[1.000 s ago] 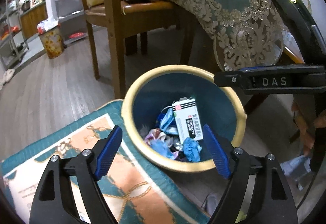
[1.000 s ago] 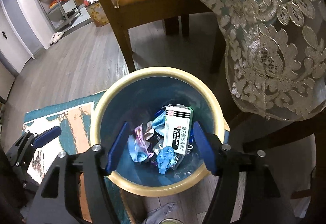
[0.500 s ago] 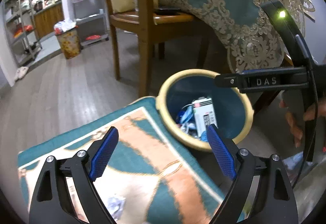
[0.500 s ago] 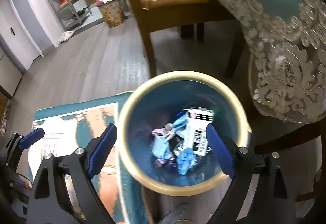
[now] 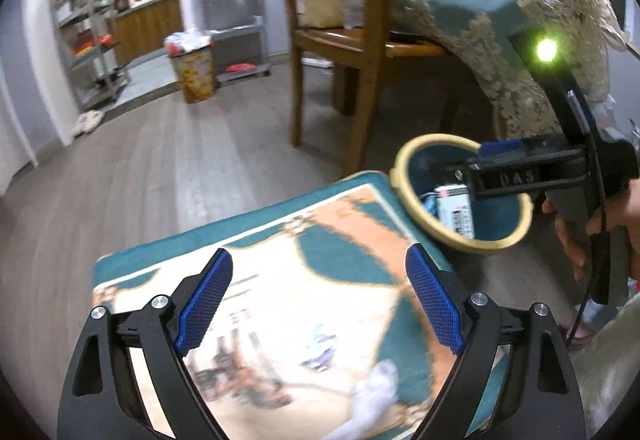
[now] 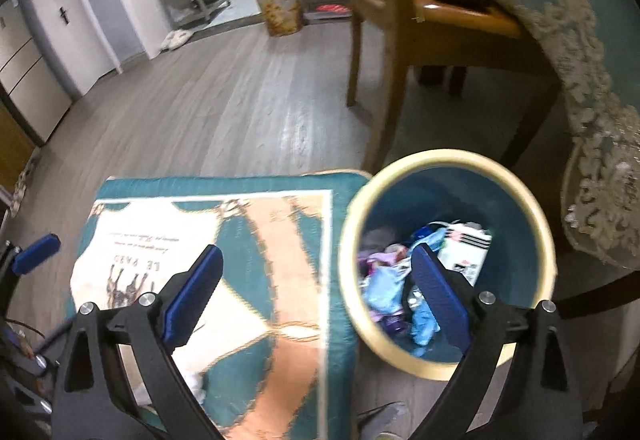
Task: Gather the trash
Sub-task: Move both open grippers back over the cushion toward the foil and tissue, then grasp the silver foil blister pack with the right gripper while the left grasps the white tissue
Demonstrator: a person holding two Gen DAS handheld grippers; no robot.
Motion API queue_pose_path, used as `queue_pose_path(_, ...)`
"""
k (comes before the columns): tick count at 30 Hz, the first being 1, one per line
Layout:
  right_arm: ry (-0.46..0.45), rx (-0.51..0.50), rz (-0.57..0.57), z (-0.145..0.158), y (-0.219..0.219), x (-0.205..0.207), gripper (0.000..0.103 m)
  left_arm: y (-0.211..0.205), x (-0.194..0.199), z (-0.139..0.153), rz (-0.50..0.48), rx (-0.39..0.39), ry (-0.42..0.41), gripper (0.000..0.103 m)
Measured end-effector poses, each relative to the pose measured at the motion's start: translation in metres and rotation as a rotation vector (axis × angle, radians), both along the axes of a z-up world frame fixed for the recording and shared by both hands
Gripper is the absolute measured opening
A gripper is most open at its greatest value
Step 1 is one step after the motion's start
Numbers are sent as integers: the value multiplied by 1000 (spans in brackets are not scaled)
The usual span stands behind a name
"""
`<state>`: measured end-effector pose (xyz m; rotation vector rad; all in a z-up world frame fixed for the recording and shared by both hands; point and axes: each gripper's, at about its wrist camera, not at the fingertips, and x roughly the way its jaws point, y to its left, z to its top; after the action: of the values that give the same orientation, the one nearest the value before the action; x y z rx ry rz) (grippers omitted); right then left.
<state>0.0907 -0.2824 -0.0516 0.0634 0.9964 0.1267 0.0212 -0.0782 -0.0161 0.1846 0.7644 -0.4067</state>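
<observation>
The bin (image 6: 447, 264), holding a white box (image 6: 466, 254) and blue wrappers, is seen to the right of the mat (image 6: 248, 272). The right gripper (image 6: 316, 300) is spread wide, having just been opening, with nothing between its fingers. The left gripper (image 5: 320, 300) is also wide and empty over the mat, near a white scrap (image 5: 372, 396). Both views were centred on the bin earlier; it now lies off to the right.

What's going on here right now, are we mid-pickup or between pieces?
Between pieces. Both the left gripper and the right gripper are open and empty; the right one's jaws have just been opening. The bin beside the rug already holds a white box and blue wrappers. A crumpled white scrap still lies on the rug near the left gripper, not yet picked up.
</observation>
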Motion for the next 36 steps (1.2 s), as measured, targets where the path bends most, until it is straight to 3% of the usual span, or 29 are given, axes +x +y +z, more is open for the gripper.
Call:
queue_pose_path(14, 172, -40, 290, -56, 126, -7, 95, 123, -14, -15, 242, 34, 63, 88)
queue_pose_path(19, 231, -150, 458, -94, 158, -16, 95, 146, -10, -18, 299, 17, 88, 88)
queue_pose_path(25, 300, -186, 480, -124, 170, -15, 89, 156, -4, -25, 319, 12, 114, 88)
queue_pose_path(31, 327, -202, 496, -132, 171, -14, 58, 148, -2, -35, 285, 33, 148, 88)
queue_pose_path(36, 313, -147, 422, -118, 150, -4, 58, 126, -4, -51, 220, 44, 196, 88)
